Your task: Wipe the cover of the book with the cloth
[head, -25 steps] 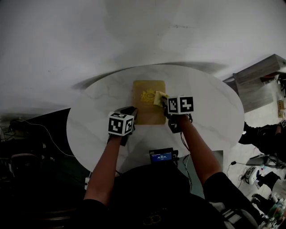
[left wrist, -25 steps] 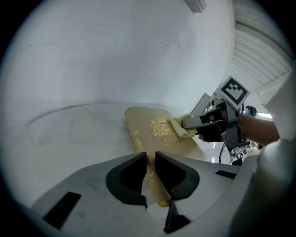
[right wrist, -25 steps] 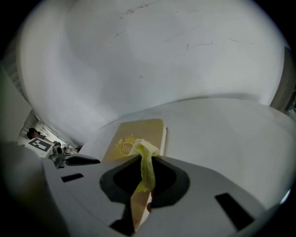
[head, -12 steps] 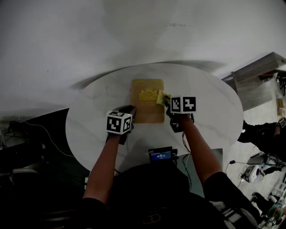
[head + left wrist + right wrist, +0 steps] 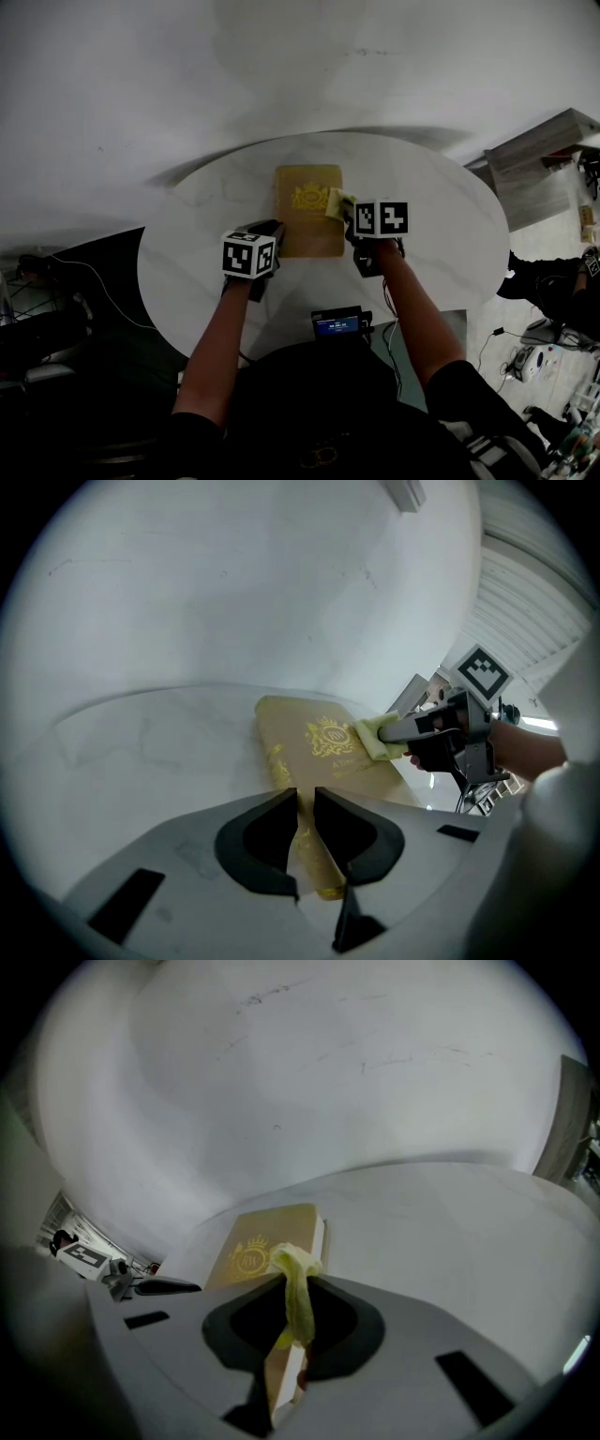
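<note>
left hand-held gripper [image 5: 319, 892]: clamped on gold book [image 5: 302, 761], near corner | right hand-held gripper [image 5: 286, 1382]: grasping yellow cloth [image 5: 300, 1302], pressed on book's right edge

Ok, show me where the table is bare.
Bare: the table left of the book out to the rim; right of the right gripper out to the rim; a strip beyond the book. Crowded: the middle, with cloth and left gripper, and the near edge by the screen device.
</note>
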Demonstrator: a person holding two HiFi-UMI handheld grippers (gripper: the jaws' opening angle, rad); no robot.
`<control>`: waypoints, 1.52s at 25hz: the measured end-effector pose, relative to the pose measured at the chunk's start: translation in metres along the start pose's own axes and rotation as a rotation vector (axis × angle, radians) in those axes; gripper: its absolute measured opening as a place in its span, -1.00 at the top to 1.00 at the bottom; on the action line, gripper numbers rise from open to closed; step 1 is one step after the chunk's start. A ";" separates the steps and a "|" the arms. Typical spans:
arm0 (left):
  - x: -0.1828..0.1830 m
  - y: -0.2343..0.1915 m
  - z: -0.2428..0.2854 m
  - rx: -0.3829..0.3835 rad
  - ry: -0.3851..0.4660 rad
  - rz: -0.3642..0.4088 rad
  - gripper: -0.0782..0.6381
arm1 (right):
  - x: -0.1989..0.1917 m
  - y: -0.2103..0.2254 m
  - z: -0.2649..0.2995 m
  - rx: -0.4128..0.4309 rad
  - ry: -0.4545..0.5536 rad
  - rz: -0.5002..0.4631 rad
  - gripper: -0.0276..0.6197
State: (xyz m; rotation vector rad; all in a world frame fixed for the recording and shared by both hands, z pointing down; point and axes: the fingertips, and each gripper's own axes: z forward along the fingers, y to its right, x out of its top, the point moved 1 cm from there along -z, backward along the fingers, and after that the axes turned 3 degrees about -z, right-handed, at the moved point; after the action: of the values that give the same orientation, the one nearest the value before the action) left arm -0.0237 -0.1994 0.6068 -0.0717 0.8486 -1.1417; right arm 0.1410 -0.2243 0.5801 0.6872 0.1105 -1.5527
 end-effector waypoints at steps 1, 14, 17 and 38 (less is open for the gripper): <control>0.000 0.000 0.000 0.001 0.000 -0.002 0.61 | 0.001 -0.004 -0.001 0.008 0.003 -0.004 0.64; 0.000 0.001 0.000 -0.001 0.003 -0.008 0.61 | -0.009 -0.074 0.014 0.157 -0.051 -0.082 0.64; 0.000 0.001 -0.001 0.001 0.004 -0.008 0.61 | -0.015 -0.085 0.020 0.177 -0.075 -0.095 0.64; -0.001 0.001 -0.002 0.007 0.008 -0.013 0.61 | -0.027 -0.096 0.037 0.160 -0.104 -0.115 0.64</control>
State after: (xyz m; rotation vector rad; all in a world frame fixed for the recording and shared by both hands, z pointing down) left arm -0.0237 -0.1978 0.6054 -0.0670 0.8528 -1.1581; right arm 0.0369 -0.2062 0.5906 0.7337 -0.0535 -1.7174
